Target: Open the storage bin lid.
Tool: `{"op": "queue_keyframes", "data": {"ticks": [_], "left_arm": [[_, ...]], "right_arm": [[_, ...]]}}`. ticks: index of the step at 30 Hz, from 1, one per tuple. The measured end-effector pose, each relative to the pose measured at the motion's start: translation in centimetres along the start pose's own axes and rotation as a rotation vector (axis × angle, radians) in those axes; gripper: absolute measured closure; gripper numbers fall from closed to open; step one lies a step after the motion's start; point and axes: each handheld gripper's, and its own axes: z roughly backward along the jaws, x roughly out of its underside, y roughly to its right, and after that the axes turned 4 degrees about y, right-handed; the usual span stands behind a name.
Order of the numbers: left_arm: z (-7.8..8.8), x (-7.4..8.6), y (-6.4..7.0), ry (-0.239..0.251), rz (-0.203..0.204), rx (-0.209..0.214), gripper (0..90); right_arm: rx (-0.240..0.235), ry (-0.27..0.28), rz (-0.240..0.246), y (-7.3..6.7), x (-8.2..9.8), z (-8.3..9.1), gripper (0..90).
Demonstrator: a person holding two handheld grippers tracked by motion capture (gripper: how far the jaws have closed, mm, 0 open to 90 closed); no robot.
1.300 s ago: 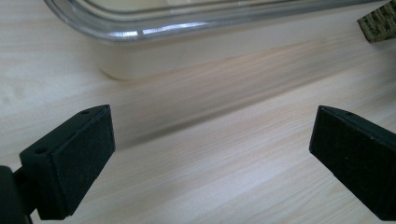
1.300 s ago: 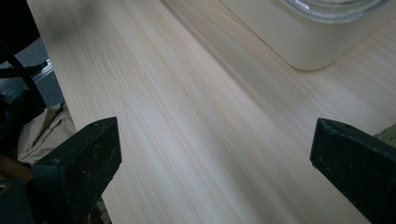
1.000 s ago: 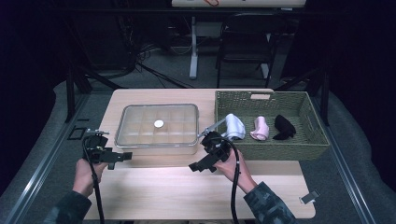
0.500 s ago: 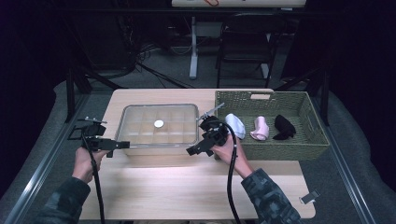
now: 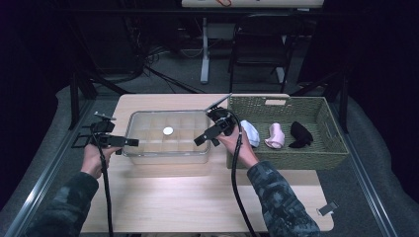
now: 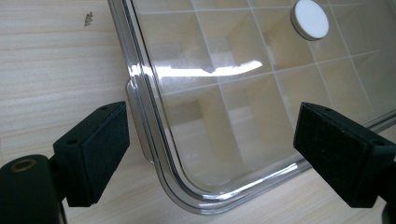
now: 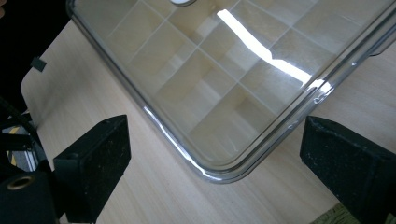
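High view, clear plastic gridded box (image 5: 168, 138) on pale wood tabletop (image 5: 197, 197), left tongs (image 5: 129, 142) and right tongs (image 5: 198, 140) flanking its near corners, both wide, just closing slightly, nothing gripped, woven basket (image 5: 316, 155) beside box.

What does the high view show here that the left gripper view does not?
High view alone: the woven basket right of the clear box, with a white, a pink and a black item inside, plus the right gripper at the box's right end.
Left gripper view alone: the small tab on the box's rim, between its open jaws, which have just been closing.
Shared: the clear divided box, its white round knob, the wooden table.
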Motion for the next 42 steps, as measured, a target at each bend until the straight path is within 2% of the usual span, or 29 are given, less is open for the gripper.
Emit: {"op": "queue_keyframes", "data": {"ticks": [1,5,10,12,19,21,22,24,26,27,30,32,35,40,42], "left_arm": [[-0.1,-0.1,-0.1,-0.012,-0.006,-0.004,11.1],[-0.5,-0.4,-0.4,-0.022,-0.003,-0.02,13.2],[-0.8,-0.5,-0.6,-0.03,0.004,-0.013,15.0],[-0.9,-0.5,-0.7,-0.036,0.004,-0.008,15.6],[-1.6,-0.5,-0.7,-0.053,-0.001,-0.014,21.0],[-1.7,-0.4,-0.7,-0.053,-0.004,-0.007,22.3],[-1.7,-0.4,-0.6,-0.054,-0.005,-0.003,22.3],[-1.6,-0.4,-0.7,-0.055,-0.006,-0.001,22.7],[-1.7,-0.4,-0.9,-0.056,0.001,0.011,23.3],[-1.7,-0.4,-0.9,-0.056,0.001,0.011,23.6],[-1.7,-0.3,-1.0,-0.052,0.012,0.026,24.2],[-1.7,-0.3,-1.1,-0.052,0.022,0.036,25.0],[-1.6,-0.3,-1.2,-0.052,0.023,0.035,26.4],[-1.4,-0.1,-1.7,-0.035,0.055,0.066,32.9],[-1.3,-0.1,-1.9,-0.039,0.05,0.069,34.6]], "right_arm": [[0.001,0.009,-0.02,0.1,-0.1,-0.2,9.0],[0.027,-0.025,-0.03,0.6,-0.5,-0.9,10.6],[0.039,-0.058,-0.031,0.9,-0.7,-1.3,12.9],[0.053,-0.047,-0.051,0.9,-0.7,-1.6,13.9],[0.063,-0.108,-0.076,1.4,-1.0,-2.7,16.1],[0.069,-0.102,-0.086,1.4,-0.9,-2.9,16.6],[0.066,-0.121,-0.071,1.5,-1.0,-2.9,16.6],[0.076,-0.118,-0.087,1.5,-1.1,-3.1,18.3],[0.086,-0.126,-0.077,1.7,-1.2,-3.2,21.9],[0.092,-0.118,-0.092,1.7,-1.2,-3.3,22.9],[0.095,-0.124,-0.093,1.9,-1.2,-3.4,25.0],[0.084,-0.139,-0.098,2.1,-1.2,-3.4,29.1],[0.08,-0.132,-0.118,2.4,-1.2,-3.4,35.5],[0.094,-0.14,-0.119,2.3,-1.4,-3.4,37.5],[0.098,-0.138,-0.122,2.3,-1.4,-3.4,37.7]]}}
